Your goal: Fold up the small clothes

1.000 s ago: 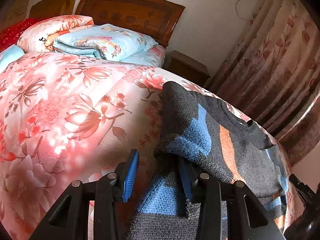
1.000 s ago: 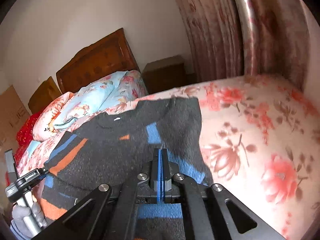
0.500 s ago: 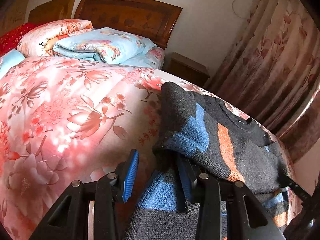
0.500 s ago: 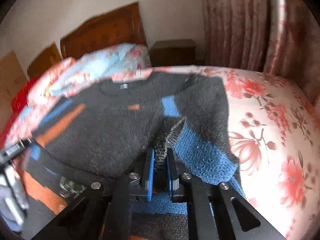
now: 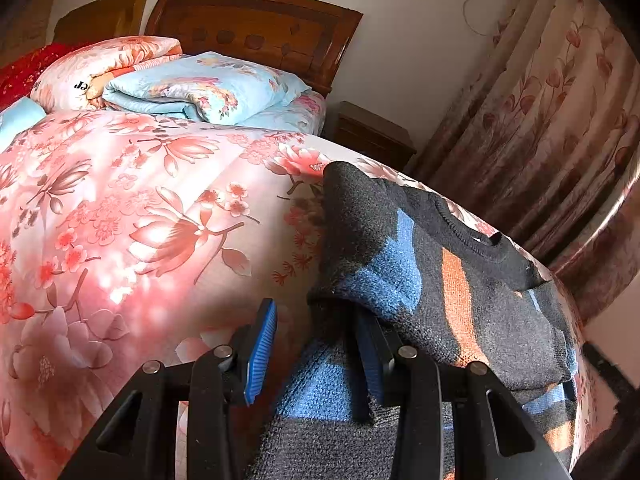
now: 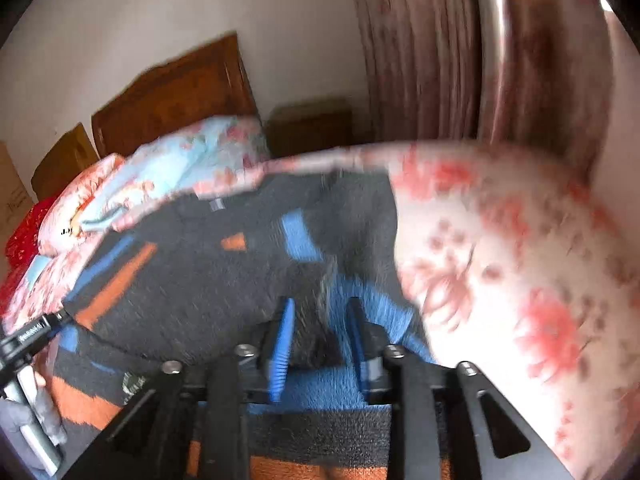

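A small dark grey sweater (image 5: 460,280) with blue and orange blocks lies on the floral bedspread (image 5: 120,220), its top part folded down over the lower part. It also shows in the right wrist view (image 6: 192,280), which is blurred. My left gripper (image 5: 316,352) is open at the sweater's left edge; its right finger lies under the folded flap and its left finger (image 5: 262,348) is over the bedspread. My right gripper (image 6: 320,344) is open at the sweater's right edge, with knit between its fingers.
Folded quilts (image 5: 200,88) and pillows lie at the wooden headboard (image 5: 256,28). A bedside cabinet (image 5: 372,132) and floral curtains (image 5: 540,112) stand to the right of the bed. The left gripper shows at the left edge of the right wrist view (image 6: 28,340).
My right gripper has gone from shut on the sweater to open and let the fold drop. The left gripper stayed open and hardly moved.
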Demonstrator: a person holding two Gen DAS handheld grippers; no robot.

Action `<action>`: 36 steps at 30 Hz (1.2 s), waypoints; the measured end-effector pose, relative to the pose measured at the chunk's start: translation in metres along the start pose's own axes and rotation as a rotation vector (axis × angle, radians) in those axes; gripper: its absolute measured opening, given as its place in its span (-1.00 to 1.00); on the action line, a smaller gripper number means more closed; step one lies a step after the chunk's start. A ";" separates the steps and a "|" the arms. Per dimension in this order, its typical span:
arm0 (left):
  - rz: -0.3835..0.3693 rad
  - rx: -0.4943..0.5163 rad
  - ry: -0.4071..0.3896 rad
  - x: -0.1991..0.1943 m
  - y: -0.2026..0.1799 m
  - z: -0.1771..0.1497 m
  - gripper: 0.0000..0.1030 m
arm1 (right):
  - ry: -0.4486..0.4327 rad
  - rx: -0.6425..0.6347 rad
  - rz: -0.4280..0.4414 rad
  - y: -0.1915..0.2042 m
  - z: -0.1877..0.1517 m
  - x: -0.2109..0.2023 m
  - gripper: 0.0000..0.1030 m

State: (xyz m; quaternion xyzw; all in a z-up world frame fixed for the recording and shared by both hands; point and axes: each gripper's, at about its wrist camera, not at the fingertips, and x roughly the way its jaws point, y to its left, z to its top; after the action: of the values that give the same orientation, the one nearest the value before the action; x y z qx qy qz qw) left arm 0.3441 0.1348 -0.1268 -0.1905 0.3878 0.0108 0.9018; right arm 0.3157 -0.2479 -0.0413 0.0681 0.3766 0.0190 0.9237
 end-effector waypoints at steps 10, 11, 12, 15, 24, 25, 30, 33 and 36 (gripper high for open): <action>0.035 -0.041 -0.085 -0.037 0.013 -0.011 -0.22 | 0.102 -0.208 0.007 0.049 -0.017 0.039 1.00; 0.050 -0.090 -0.159 -0.054 0.020 -0.011 -0.23 | 0.097 -0.190 0.020 0.044 -0.015 0.037 1.00; 0.050 -0.113 -0.201 -0.064 0.022 -0.010 -0.26 | 0.101 -0.175 0.022 0.040 -0.014 0.037 1.00; -0.031 -0.085 -0.227 -0.077 0.006 0.007 -0.26 | 0.105 -0.175 0.022 0.042 -0.012 0.043 1.00; -0.066 0.086 0.045 0.007 -0.051 -0.005 -0.33 | 0.103 -0.170 0.030 0.041 -0.013 0.044 1.00; -0.087 0.102 -0.007 0.001 -0.047 -0.010 -0.34 | 0.103 -0.169 0.031 0.042 -0.014 0.045 1.00; -0.120 0.066 0.008 -0.007 -0.032 -0.004 -0.49 | 0.105 -0.162 0.052 0.040 -0.013 0.048 1.00; -0.151 0.070 -0.043 -0.020 -0.041 0.005 -0.48 | 0.105 -0.160 0.060 0.040 -0.013 0.047 1.00; -0.134 0.123 -0.059 -0.014 -0.064 0.025 -0.45 | 0.106 -0.157 0.071 0.040 -0.013 0.047 1.00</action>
State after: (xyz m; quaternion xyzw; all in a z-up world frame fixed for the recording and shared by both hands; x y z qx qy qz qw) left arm 0.3624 0.0860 -0.0792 -0.1598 0.3476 -0.0677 0.9214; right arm 0.3404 -0.2032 -0.0774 0.0079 0.4197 0.0847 0.9037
